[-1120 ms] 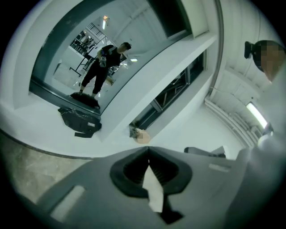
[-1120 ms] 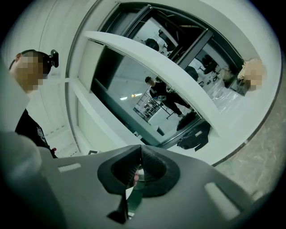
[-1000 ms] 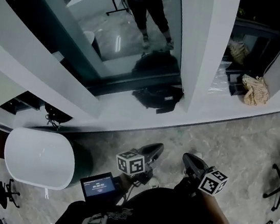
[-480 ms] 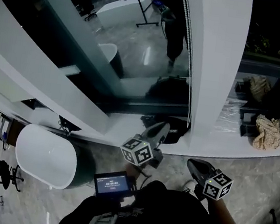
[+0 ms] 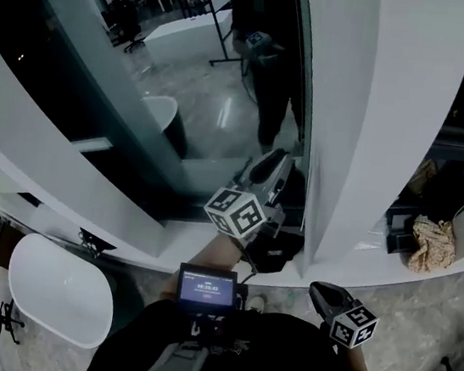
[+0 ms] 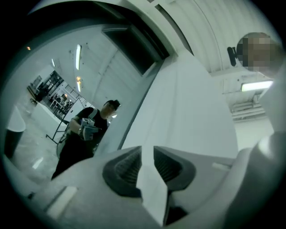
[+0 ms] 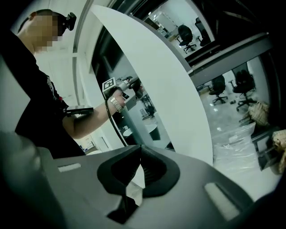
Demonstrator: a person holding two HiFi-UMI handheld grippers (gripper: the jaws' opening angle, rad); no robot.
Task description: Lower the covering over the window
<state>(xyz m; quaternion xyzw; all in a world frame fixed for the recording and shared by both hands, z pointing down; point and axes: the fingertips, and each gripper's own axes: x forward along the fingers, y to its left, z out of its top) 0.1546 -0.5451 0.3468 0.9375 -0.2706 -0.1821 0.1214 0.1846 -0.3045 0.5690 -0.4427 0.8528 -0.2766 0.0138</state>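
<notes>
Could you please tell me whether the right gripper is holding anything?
No, the right gripper has its jaws shut together with nothing between them.

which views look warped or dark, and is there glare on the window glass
Head view: wide lens bows the white pillar; the window glass mirrors the lit room. Left gripper view: black round vignette, ceiling light blown out. Right gripper view: same fisheye curve on the pillar, dark corners.

From here I see the window glass point(image 5: 183, 105) glossy, mirroring the room. The white pillar point(image 5: 396, 118) beside it looks smooth and matt. The floor point(image 5: 428, 313) is grey veined stone with a slight sheen. The bathtub point(image 5: 55, 288) is smooth glossy white; the beige cloth point(image 5: 431, 244) looks soft and crumpled.
</notes>
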